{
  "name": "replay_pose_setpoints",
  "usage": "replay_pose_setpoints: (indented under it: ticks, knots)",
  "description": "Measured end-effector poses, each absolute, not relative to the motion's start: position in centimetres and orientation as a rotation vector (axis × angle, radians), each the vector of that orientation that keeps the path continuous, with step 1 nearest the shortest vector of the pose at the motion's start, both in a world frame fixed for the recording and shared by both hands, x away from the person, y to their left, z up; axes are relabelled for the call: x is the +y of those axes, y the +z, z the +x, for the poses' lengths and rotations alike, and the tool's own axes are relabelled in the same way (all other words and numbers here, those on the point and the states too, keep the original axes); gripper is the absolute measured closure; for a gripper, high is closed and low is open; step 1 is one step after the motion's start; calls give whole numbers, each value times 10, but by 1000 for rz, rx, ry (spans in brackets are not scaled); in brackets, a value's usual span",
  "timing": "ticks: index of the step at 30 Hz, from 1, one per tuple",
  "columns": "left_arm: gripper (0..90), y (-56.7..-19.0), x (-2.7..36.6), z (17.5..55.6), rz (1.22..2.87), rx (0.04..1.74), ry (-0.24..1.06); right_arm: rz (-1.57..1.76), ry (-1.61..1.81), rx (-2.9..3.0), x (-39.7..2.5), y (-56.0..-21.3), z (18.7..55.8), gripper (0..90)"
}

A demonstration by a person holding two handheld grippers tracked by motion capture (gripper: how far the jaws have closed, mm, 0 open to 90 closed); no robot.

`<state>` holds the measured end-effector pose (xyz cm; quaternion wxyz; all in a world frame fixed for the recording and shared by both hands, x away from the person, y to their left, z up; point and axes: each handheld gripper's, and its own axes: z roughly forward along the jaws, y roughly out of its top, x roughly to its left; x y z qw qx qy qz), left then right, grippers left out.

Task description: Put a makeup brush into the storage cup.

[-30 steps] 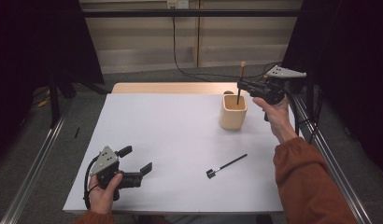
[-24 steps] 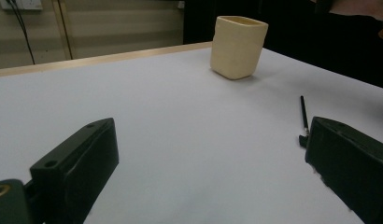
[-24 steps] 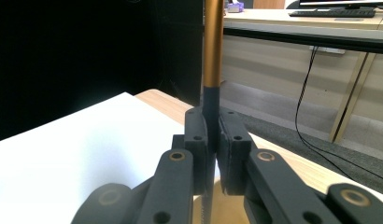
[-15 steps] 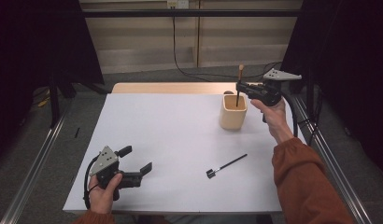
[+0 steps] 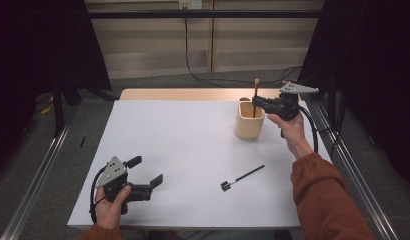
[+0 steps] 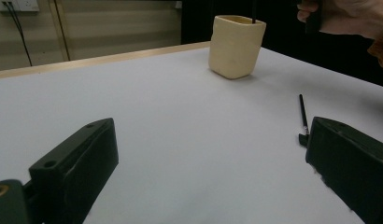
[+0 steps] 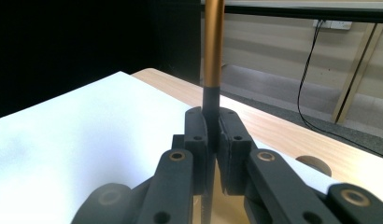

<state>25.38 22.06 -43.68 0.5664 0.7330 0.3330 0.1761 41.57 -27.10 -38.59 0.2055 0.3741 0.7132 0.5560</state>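
1. High view: right claw (image 5: 257,102) is above the cup (image 5: 250,121), clamped on a brush (image 5: 256,95) that stands upright, its lower end inside the cup and its orange tip above the claw. The cup sits at the far right of the white worktop (image 5: 193,145).
2. High view, cont.: a 2nd brush (image 5: 242,177) lies flat on the worktop, nearer the person than the cup and well apart from it; nothing lies btw. them. The right forearm in an orange sleeve (image 5: 325,200) passes just right of it.
3. High view, cont.: left claw (image 5: 145,171) is low at the near left, jaws apart, holding nothing, well away from cup and both brushes. A black cable (image 5: 198,55) runs over the floor beyond the worktop.
4. Left gripper view: jaws wide apart w/ bare worktop btw. them. The cup (image 6: 237,45) is ahead, a dark stem rising from it; the 2nd brush (image 6: 302,116) lies just beside the right-hand jaw. A hand (image 6: 353,16) is above, at the cup's right.
5. Right gripper view: jaws shut together on the brush (image 7: 212,70), gripped on its dark part just under the orange part. Cup rim is under the jaws, mostly hidden by them. A wall socket (image 7: 331,24) w/ a cable is behind.
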Motion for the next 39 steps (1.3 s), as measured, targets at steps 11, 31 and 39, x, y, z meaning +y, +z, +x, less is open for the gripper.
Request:
replay_pose_setpoints:
  ticks: [11, 31, 39]
  knots:
    - [25, -437, 220, 254, 1727, 786, 409, 1058, 1547, 2001, -269, -401, 416, 832]
    - [29, -438, 221, 255, 1739, 777, 403, 1096, 1583, 2002, -273, -411, 415, 796]
    - [29, -438, 221, 256, 1740, 773, 404, 1096, 1591, 1996, -274, -412, 412, 653]
